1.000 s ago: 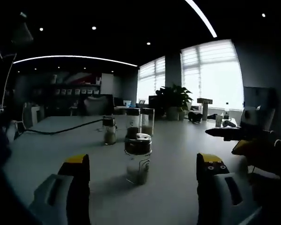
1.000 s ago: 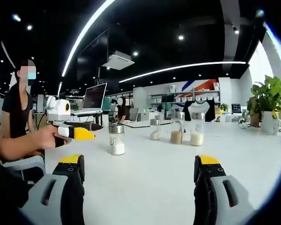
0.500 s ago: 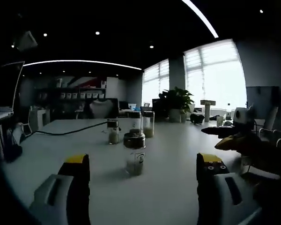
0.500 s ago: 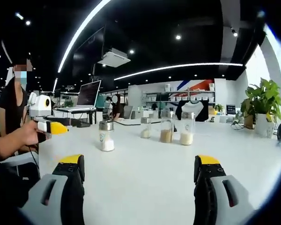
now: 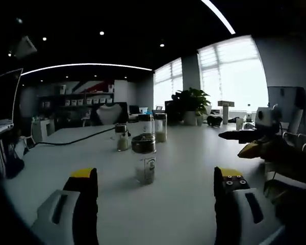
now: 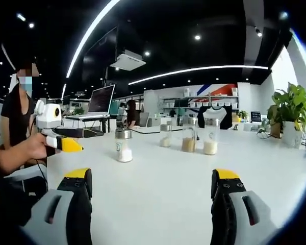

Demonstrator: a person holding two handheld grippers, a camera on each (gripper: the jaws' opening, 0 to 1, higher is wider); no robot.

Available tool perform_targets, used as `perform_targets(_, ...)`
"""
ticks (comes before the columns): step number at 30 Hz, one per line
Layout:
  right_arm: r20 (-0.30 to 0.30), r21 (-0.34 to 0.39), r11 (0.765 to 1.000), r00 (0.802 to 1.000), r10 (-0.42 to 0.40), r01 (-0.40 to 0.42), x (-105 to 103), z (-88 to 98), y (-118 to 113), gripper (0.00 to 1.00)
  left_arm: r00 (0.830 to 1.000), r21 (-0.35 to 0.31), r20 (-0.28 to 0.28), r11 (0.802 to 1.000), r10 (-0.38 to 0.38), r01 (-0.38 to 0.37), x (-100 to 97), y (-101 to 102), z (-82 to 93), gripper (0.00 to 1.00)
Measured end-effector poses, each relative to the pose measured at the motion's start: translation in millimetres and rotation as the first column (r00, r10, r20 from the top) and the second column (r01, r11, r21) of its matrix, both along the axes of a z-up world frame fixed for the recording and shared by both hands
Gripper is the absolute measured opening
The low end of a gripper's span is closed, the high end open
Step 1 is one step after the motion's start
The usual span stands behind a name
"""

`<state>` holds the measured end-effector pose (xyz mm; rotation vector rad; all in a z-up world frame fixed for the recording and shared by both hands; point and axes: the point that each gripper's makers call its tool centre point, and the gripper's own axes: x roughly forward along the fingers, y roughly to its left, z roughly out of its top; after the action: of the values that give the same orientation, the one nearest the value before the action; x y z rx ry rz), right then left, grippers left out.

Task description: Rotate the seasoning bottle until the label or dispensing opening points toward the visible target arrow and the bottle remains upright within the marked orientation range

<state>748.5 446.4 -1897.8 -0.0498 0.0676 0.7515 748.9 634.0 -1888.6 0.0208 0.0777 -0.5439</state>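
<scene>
**Both grippers wide open, bottle standing on its own**

In the left gripper view the left gripper (image 5: 155, 191) sits at the bottom of the frame, yellow-tipped jaws spread wide with nothing between them. The seasoning bottle (image 5: 144, 158) stands upright on the white table (image 5: 183, 204) just left of centre, well ahead of the jaws and not touching them. It has a dark cap, clear glass and pale contents, plus a small label facing the camera. Behind it, further up the frame, there's a small shaker (image 5: 122, 138) and two taller jars (image 5: 160, 127) in a loose cluster. A potted plant (image 5: 189, 104) sits by the bright windows in the upper middle.

In the right gripper view the right gripper (image 6: 152, 191) is also spread wide and holds nothing. Same bottle (image 6: 123, 145) shows left of centre, upright, label toward the camera. The left gripper (image 6: 70, 145) pokes in from the left edge, held in a person's hand (image 6: 33, 148), its tip near the bottle but apart from it. I can't make out any arrow on the table.
</scene>
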Motion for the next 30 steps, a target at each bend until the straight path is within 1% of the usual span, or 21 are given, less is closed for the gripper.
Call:
perform_targets(2,-0.015,0.001,1.0,1.0,-0.001,0.001,0,-1.9,-1,0.98,1.0,-0.004,-0.006,1.0,0.001,-0.001,1.3,-1,0.1,1.0)
perform_targets(6,-0.007,-0.004,1.0,1.0,-0.012,0.012,-1,-0.8,-7,0.98,1.0,0.018,-0.006,1.0,0.003,-0.003,4.1,-3,-0.2,1.0)
perform_targets(9,-0.018,0.014,1.0,1.0,-0.021,0.021,1,0.2,-11,0.98,1.0,0.025,-0.009,1.0,0.014,-0.014,7.9,-3,0.4,0.99)
perform_targets(11,-0.024,0.024,1.0,1.0,-0.019,0.02,4,2.4,-10,0.98,1.0,0.027,-0.015,1.0,0.017,-0.017,11.5,-4,1.4,0.99)
perform_targets(13,-0.03,0.027,0.999,0.999,-0.02,0.021,8,5.0,-9,0.98,1.0,0.043,-0.022,0.999,0.011,-0.01,17.3,-6,1.1,1.0)
perform_targets(17,-0.018,0.033,0.999,0.999,-0.029,0.03,15,9.1,-11,0.99,0.999,0.074,-0.02,0.997,0.026,-0.025,29.5,-5,-5.1,0.99)
perform_targets(18,-0.017,0.04,0.999,0.999,-0.033,0.034,16,9.8,-12,0.98,0.999,0.079,-0.024,0.997,0.028,-0.026,32.7,-5,-7.3,0.99)
perform_targets(20,-0.037,0.067,0.997,0.998,-0.047,0.05,21,7.3,-16,0.97,0.997,0.101,-0.072,0.995,0.019,-0.012,38.4,-7,-16.1,0.99)
perform_targets(22,-0.074,0.082,0.995,0.996,-0.055,0.061,27,3.5,-16,0.97,0.998,0.096,-0.052,0.995,0.028,-0.023,39.3,-5,-12.8,0.99)
perform_targets(23,-0.079,0.081,0.995,0.995,-0.056,0.063,28,3.5,-15,0.97,0.998,0.092,-0.048,0.995,0.036,-0.031,39.7,-3,-12.0,0.99)
perform_targets(24,-0.079,0.076,0.995,0.995,-0.056,0.062,28,4.6,-14,0.97,0.998,0.081,-0.055,0.996,0.041,-0.036,40.3,-1,-11.3,0.99)
perform_targets(27,-0.051,0.058,0.996,0.997,-0.062,0.065,27,10.6,-14,0.97,0.997,0.068,-0.072,0.997,0.038,-0.033,40.2,1,-9.5,0.99)
perform_targets(30,-0.057,0.071,0.995,0.996,-0.066,0.07,34,15.8,-13,0.97,0.997,0.068,-0.063,0.997,0.047,-0.043,38.1,4,-5.0,0.99)
